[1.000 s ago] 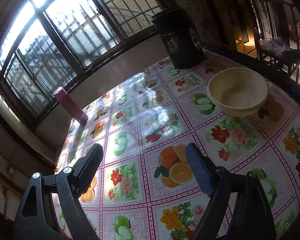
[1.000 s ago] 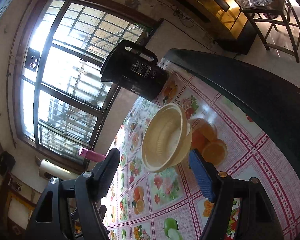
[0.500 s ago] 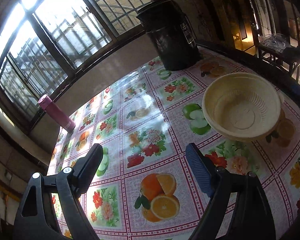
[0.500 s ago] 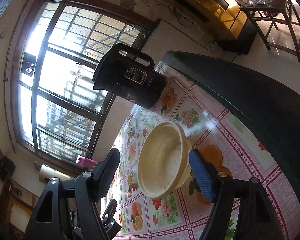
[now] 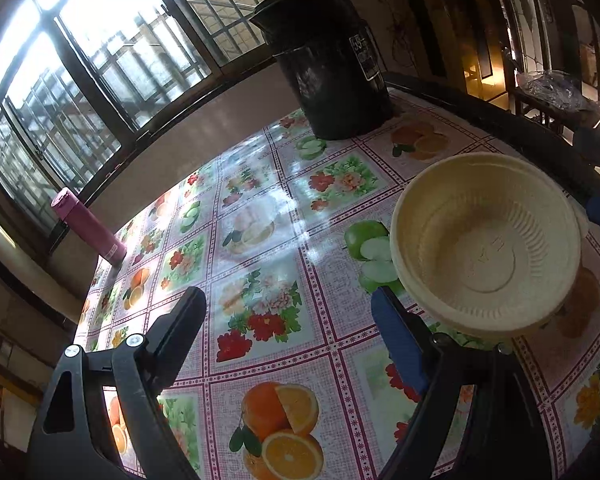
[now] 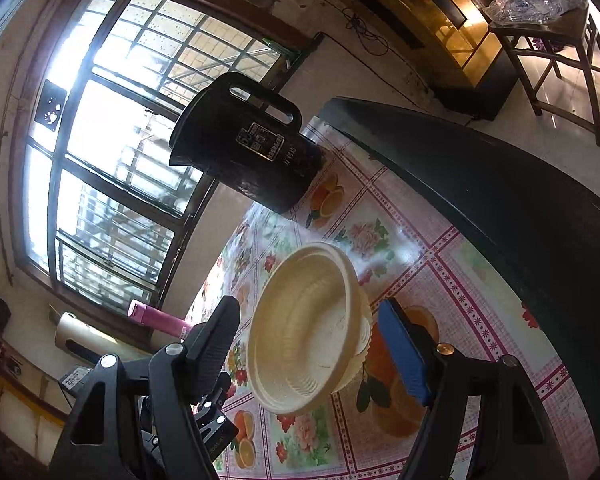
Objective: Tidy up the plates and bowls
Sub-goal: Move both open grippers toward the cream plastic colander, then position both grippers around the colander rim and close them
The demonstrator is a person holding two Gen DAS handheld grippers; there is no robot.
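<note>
Left wrist view: the left gripper [image 5: 288, 312] is spread wide over a surface [image 5: 260, 360] covered in a fruit-and-flower patterned cloth, with nothing between its fingers. At about ten o'clock from it, a pink bottle [image 5: 88, 226] stands at the far edge below a barred window [image 5: 100, 60]. At twelve o'clock stands a tall black kettle [image 5: 328, 60]. At two o'clock, just beyond the blue-padded finger, sits a cream bowl [image 5: 486, 244], upright and empty; it looks like a nested stack, though how many bowls cannot be told. Its right side touches a blue shape cut off by the frame edge.

Right wrist view: the right gripper [image 6: 308, 324] is also spread, and the cream bowl [image 6: 308, 328] lies between its fingers, appearing tilted because the camera is rolled. Whether either pad touches the bowl is unclear. The kettle [image 6: 244, 144] is at eleven o'clock, the bottle [image 6: 160, 318] at nine. Part of the other gripper shows at lower left, mostly hidden.
</note>
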